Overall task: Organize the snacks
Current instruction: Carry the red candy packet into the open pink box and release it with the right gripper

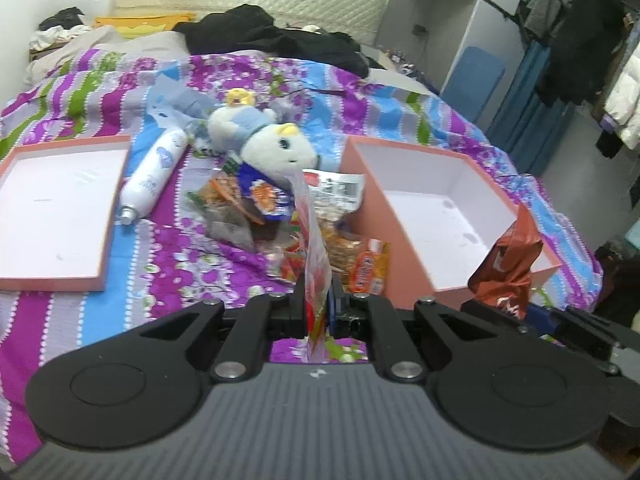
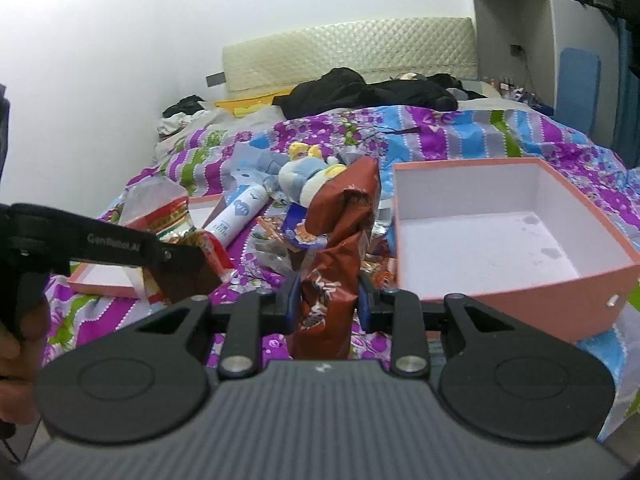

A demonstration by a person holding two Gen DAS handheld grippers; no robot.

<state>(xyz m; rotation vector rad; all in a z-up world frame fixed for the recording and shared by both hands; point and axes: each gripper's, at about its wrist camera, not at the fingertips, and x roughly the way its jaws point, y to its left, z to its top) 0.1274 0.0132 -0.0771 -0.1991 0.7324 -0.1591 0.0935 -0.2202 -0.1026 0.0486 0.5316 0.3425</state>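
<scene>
we've got the left gripper [image 1: 316,300] clamped on a clear red snack bag [image 1: 314,240], right gripper [image 2: 326,300] on a brown packet [image 2: 340,248], both lifted clear of the pile beside the empty pink box [image 2: 500,300] for dropping in.

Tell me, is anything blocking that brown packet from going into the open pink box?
Nothing visible. The brown snack packet, clamped in the right gripper, hangs just left of the pink box, whose open top is uncovered and whose inside looks empty.
</scene>
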